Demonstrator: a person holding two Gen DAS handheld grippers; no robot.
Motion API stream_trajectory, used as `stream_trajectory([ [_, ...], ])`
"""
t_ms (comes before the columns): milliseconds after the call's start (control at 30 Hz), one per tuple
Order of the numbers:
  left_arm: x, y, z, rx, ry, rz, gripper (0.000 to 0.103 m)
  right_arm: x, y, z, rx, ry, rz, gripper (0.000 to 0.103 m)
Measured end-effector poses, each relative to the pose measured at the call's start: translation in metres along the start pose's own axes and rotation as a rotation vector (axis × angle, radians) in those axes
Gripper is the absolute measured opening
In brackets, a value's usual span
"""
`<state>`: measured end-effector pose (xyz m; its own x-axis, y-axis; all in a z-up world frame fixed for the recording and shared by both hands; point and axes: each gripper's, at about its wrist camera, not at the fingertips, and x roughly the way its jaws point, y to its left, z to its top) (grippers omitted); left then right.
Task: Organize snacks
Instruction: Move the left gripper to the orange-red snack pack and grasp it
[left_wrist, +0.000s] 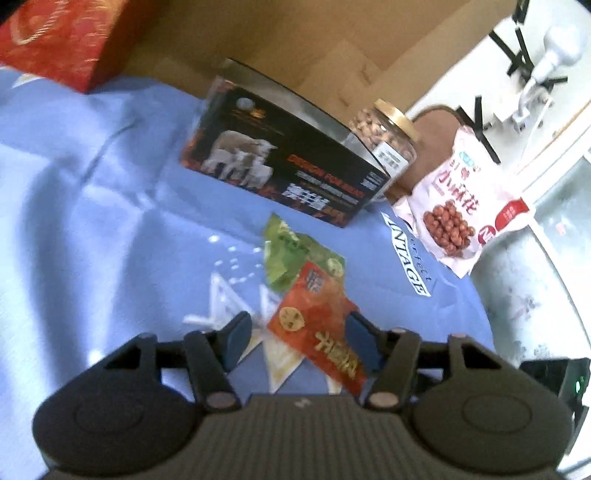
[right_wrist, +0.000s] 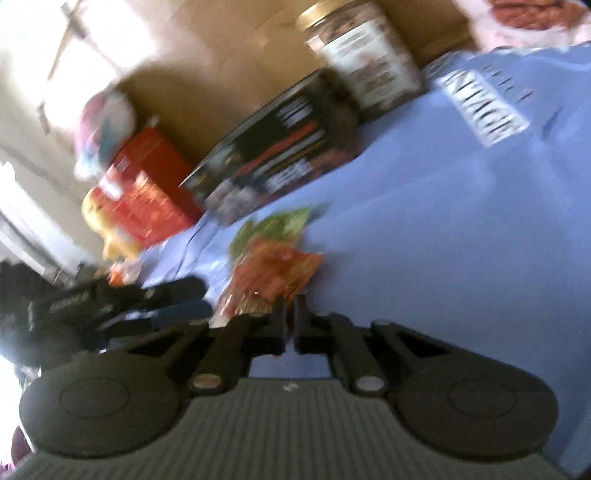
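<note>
A red-orange snack packet (left_wrist: 314, 325) lies on the blue cloth (left_wrist: 110, 221), overlapping a green packet (left_wrist: 295, 254). My left gripper (left_wrist: 300, 332) is open, the red packet showing between its blue fingers (left_wrist: 236, 338); the left pad stands clear of it. In the blurred right wrist view my right gripper (right_wrist: 291, 306) is shut, its tips at the near edge of the red packet (right_wrist: 273, 273), with the green packet (right_wrist: 273, 225) beyond. Blur hides whether they pinch it. The left gripper (right_wrist: 199, 295) shows there just left of the packets.
Behind the packets stand a black box with sheep on it (left_wrist: 284, 166), a gold-lidded jar of nuts (left_wrist: 388, 140) and a pink snack bag (left_wrist: 458, 199). A red box (left_wrist: 62, 37) sits far left, cardboard (left_wrist: 314, 37) behind. The cloth's edge drops off at right.
</note>
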<state>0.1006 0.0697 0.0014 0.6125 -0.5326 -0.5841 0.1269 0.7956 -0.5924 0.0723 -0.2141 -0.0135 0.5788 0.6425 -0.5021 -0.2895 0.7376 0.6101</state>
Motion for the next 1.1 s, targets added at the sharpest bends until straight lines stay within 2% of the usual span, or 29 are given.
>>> stream_trajectory([
  [133,-0.020,0.009,-0.006,-0.027,-0.027,0.016,0.054,0.003,0.027,-0.018,-0.066,0.035,0.043,0.006],
  [300,-0.039,0.019,-0.017,-0.056,-0.023,-0.023,0.054,0.000,0.056,-0.029,-0.215,0.008,0.025,0.006],
  [367,-0.042,0.020,-0.023,-0.060,-0.016,-0.033,0.054,0.000,0.059,-0.027,-0.228,-0.008,0.005,0.008],
  [467,-0.050,0.022,-0.023,-0.056,-0.037,-0.028,0.057,-0.002,0.050,-0.023,-0.173,-0.028,-0.038,0.011],
  [600,-0.054,0.026,-0.010,-0.058,-0.080,-0.007,0.063,-0.007,0.033,-0.019,-0.064,-0.042,-0.029,0.015],
  [667,-0.049,0.027,-0.003,-0.049,-0.070,-0.011,0.065,-0.008,0.027,-0.019,-0.026,-0.041,-0.033,0.026],
  [700,-0.043,0.027,0.000,-0.042,-0.056,-0.011,0.065,-0.009,0.024,-0.019,-0.008,-0.033,-0.025,0.028],
  [833,-0.022,0.030,0.003,-0.060,0.004,-0.051,0.065,-0.003,0.019,-0.020,0.040,0.007,0.021,0.029],
  [1100,-0.020,0.040,0.004,-0.099,0.005,-0.118,0.068,0.032,0.029,-0.013,0.052,0.037,0.085,0.027],
])
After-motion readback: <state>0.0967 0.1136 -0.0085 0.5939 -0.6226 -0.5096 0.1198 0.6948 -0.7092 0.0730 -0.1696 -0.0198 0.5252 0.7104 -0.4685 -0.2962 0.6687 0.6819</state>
